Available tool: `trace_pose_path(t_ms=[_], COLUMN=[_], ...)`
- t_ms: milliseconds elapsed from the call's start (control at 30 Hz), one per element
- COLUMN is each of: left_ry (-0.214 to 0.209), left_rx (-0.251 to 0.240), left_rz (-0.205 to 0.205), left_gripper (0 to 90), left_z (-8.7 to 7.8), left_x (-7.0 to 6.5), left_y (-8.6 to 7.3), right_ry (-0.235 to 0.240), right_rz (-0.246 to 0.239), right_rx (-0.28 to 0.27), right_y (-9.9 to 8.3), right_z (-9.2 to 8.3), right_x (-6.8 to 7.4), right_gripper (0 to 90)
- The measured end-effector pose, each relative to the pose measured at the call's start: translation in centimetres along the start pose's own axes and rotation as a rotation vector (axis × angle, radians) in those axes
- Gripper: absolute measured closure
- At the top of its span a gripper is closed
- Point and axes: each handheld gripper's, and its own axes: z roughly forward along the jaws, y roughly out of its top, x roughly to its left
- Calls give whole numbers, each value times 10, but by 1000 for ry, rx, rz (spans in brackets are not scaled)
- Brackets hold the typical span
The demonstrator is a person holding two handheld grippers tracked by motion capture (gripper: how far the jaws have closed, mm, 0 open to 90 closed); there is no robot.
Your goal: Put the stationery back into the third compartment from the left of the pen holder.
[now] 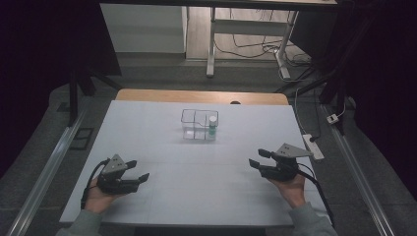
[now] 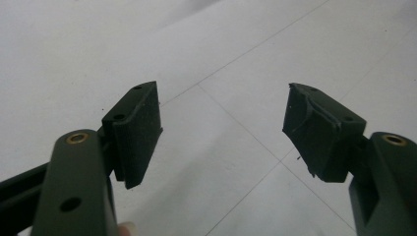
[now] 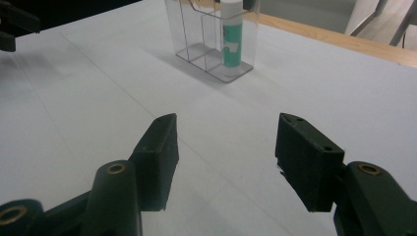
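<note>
Left tool (image 1: 132, 173) rests low near the front left of the white tabletop (image 1: 196, 191), jaws wide apart and empty. Mid-tabletop, well beyond both tools, a clear divided organizer (image 1: 198, 125) holds an upright green-and-white tube (image 1: 212, 125) in its right compartment. Right tool (image 1: 259, 158), equally wide and empty, faces it; nothing seems begun, and a likely next move is reaching forward.

A white table (image 1: 147, 196) sits on grey floor (image 1: 162, 78), dim all round. Beyond it, a white-legged desk (image 1: 211, 44) stands over tangled cables (image 1: 255, 49).
</note>
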Motion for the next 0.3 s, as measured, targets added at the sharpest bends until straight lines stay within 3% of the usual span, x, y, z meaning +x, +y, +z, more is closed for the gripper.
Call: trace_pose_path(t_ms=[300], left_ry=[-4], left_rx=[-4], left_rz=[-1], left_gripper=[303], left_z=[0], left_x=[-1], left_y=[1], right_ry=[4], right_rz=[-13], right_rx=[19], right_y=[-10], right_z=[-3], right_x=[-2], right_gripper=[410])
